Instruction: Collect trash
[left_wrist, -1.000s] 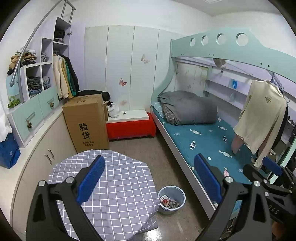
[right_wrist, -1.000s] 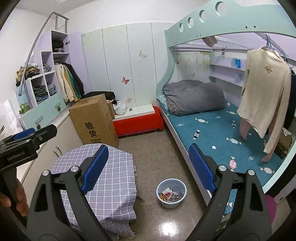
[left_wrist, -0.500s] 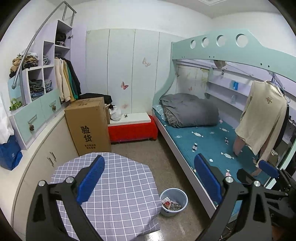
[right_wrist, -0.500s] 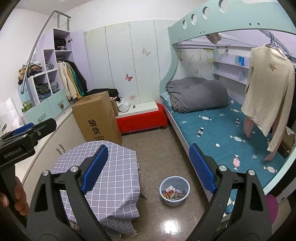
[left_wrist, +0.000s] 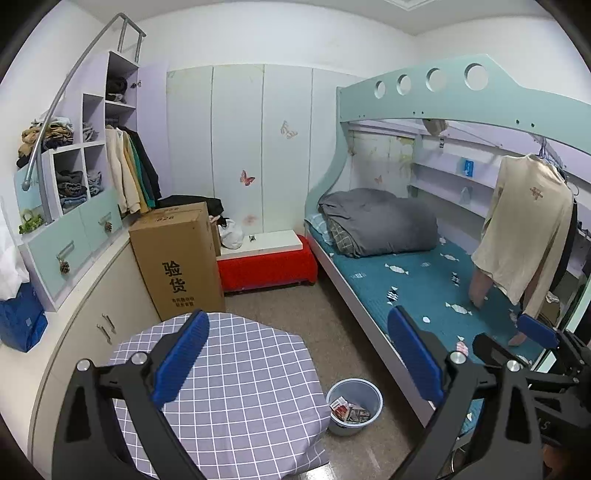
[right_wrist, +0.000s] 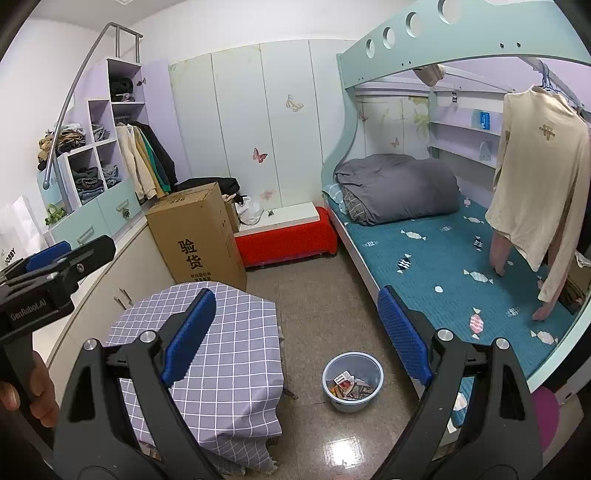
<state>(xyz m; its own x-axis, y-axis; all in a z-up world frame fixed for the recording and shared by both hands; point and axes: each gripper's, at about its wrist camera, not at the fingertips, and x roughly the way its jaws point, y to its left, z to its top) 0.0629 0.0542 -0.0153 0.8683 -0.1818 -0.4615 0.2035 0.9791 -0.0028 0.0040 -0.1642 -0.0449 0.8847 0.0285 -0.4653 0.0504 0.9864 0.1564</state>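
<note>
Both handheld grippers have drawn back and risen slightly over the past second, so the room sits a little lower and farther off in each wrist view while nothing in it has shifted. At far left, a cupboard unit (left_wrist: 92, 236) with open shelves of folded clothes lines the wall, jackets hanging beside it. Next comes a tall cardboard box (left_wrist: 177, 258) printed with dark characters, standing on the floor just behind the round worktop (left_wrist: 236, 376) draped in a grey checked cloth. The left gripper (left_wrist: 295, 354) hovers above that cloth with its blue-padded fingers (left_wrist: 181, 356) spread wide and holding nothing. A person's hand (right_wrist: 37, 391) grips its handle, seen at the left edge of the right wrist view. A low red bench (left_wrist: 266, 266) with a white top sits against the back wall. On the floor between the worktop and the bed stands a pale blue bin (right_wrist: 352, 380), with paper wrappers and cartons (right_wrist: 349, 386) already lying inside. The right gripper (right_wrist: 295, 339) hangs above it, fingers (right_wrist: 404, 336) equally wide and empty. To the right, the lower bunk (right_wrist: 443, 266) carries a teal sheet and a rolled grey quilt (right_wrist: 399, 188), and a cream top (right_wrist: 535, 166) hangs from a rail.
</note>
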